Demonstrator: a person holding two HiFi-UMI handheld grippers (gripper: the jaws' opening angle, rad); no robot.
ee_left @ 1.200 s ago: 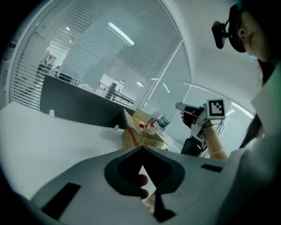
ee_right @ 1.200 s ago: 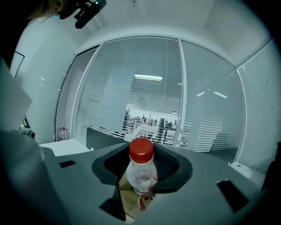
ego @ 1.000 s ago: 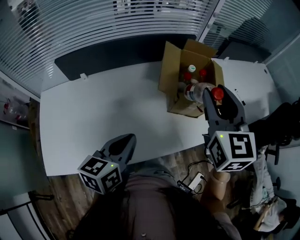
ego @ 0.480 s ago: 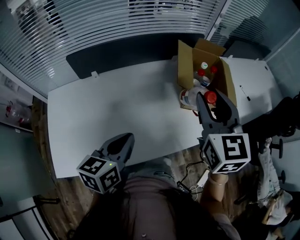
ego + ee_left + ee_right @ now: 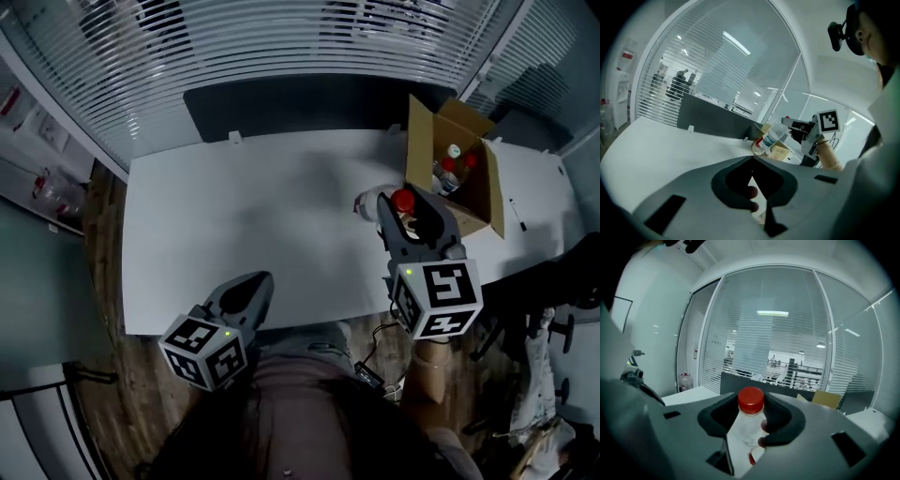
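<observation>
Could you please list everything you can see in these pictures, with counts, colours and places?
held bottle: one, clear with a red cap, between the right gripper's jaws above the table.
cardboard box: one, brown, open, at the table's far right.
bottles in the box: at least three, two red caps and one white.
table: one, white.
partition panel: one, dark, along the table's far edge.
blinds: white slats beyond the panel.
floor: brown wood, left of the table.
right gripper: one, grey, jaws closed on the held bottle.
left gripper: one, grey, jaws together, at the table's near edge.
</observation>
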